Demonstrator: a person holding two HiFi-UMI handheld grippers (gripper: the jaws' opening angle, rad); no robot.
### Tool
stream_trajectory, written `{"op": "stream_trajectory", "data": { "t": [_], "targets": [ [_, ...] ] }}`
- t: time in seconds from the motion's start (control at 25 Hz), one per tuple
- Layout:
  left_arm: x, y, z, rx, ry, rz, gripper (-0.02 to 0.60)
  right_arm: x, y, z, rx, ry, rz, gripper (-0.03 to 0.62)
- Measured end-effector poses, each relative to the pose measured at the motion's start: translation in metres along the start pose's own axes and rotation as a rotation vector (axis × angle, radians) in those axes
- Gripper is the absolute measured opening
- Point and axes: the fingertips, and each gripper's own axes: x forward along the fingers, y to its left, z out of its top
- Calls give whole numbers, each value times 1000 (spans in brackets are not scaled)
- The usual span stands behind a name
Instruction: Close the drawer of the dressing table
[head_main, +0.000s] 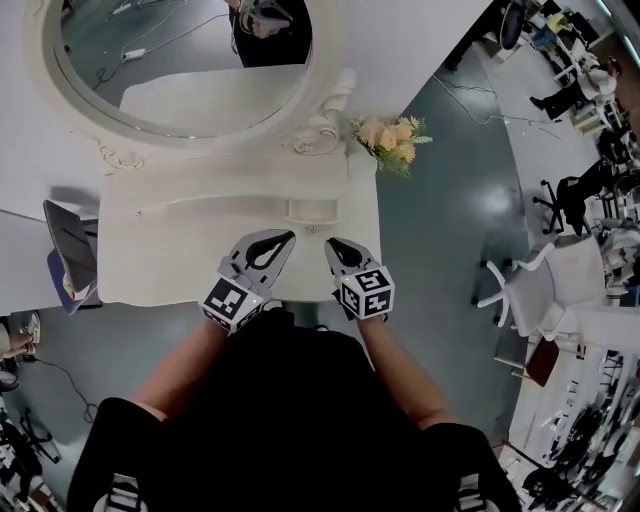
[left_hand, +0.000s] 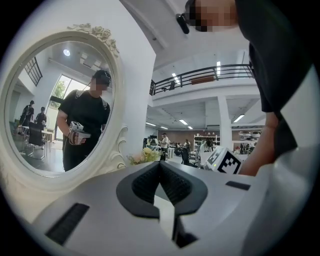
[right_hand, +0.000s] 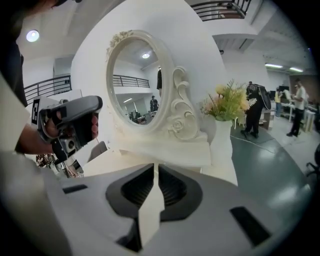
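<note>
Both forearms reached forward side by side; left gripper (head_main: 286, 238) and right gripper (head_main: 331, 244), jaws closed on nothing, hovered over the dressing table's (head_main: 180, 250) near edge.

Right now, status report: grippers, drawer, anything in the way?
Left gripper, right gripper: both shut, empty, at table front. Drawer looks ajar, untouched. Nothing blocks it.

Your dressing table (head_main: 200, 250) is cream-painted and smooth with a soft satin sheen. The carved mirror frame (head_main: 325, 70) has the same paint over bumpy relief. The mirror glass (head_main: 180, 60) is glossy and so is the grey-green floor (head_main: 450, 200) (it reflects the lights). Your left gripper (head_main: 290, 236) and right gripper (head_main: 330, 243) are matt grey plastic with black ribbed pads (left_hand: 147, 182).
</note>
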Motion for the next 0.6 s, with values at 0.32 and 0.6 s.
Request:
{"op": "stream_trajectory", "data": {
  "t": [0.32, 0.6],
  "targets": [
    [8, 25, -8, 2, -1, -57, -6, 48, -21, -42, 58, 134, -108, 60],
    [17, 32, -21, -27, 12, -98, -6, 79, -37, -70, 123, 233, -150, 126]
  ]
}}
